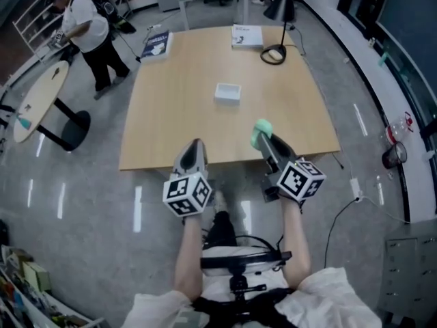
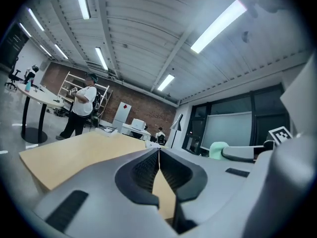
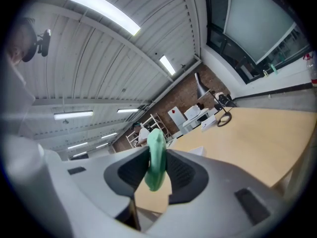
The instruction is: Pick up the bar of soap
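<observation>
We see mint-green soap (image 1: 261, 126) against the light tan wood of the table (image 1: 177, 115); our left gripper (image 1: 193, 144) and right gripper (image 1: 263, 138) are grey, their cubes (image 1: 186, 193) patterned in black-and-white squares; the small box (image 1: 228, 92) is white; the lamp (image 1: 276, 19) is black; the floor (image 1: 82, 203) is glossy grey.

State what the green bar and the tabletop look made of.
The green bar: likely soap, matte pale green, rounded edges, no gloss. The tabletop: light wood or wood-look laminate, smooth, evenly tan; grain too faint to tell which.
</observation>
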A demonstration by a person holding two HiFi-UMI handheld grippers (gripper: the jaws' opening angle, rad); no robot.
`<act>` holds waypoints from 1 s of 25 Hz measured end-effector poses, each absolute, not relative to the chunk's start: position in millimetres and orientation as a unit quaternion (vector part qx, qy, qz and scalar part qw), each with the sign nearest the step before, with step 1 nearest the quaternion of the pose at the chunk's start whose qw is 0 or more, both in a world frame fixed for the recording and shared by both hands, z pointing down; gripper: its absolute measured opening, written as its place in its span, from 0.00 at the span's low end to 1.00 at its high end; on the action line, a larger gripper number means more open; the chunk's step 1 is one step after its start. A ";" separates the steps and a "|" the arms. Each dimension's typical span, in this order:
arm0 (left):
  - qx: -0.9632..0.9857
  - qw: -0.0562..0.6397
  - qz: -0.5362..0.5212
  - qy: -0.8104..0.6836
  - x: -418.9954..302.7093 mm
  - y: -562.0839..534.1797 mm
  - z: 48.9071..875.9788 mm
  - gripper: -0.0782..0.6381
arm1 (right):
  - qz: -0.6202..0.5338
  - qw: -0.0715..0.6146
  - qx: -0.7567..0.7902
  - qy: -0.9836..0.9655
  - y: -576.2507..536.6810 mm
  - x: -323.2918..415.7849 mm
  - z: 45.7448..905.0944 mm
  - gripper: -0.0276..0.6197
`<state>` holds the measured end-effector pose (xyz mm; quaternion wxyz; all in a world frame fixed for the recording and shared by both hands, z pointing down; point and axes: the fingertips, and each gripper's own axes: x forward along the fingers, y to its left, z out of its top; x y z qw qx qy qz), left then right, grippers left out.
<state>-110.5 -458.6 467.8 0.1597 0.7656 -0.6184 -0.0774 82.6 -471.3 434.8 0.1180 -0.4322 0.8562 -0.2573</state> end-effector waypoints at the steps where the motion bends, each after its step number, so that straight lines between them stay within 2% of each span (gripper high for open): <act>1: 0.763 0.160 -0.085 -0.621 -111.7 -441.2 464.4 0.13 | -0.251 0.117 -0.429 0.859 -453.3 83.5 430.6 0.21; 12: 0.774 0.089 -0.147 -0.609 -115.5 -289.9 386.8 0.13 | -0.202 0.148 -0.437 0.864 -294.7 97.1 385.3 0.21; 18: 0.781 0.084 -0.131 -0.605 -127.5 -139.5 391.3 0.13 | -0.213 0.169 -0.441 0.855 -152.5 85.3 386.1 0.21; 25: 0.769 0.108 -0.126 -0.618 -147.9 -7.9 403.8 0.13 | -0.212 0.148 -0.437 0.862 -21.1 65.6 382.1 0.21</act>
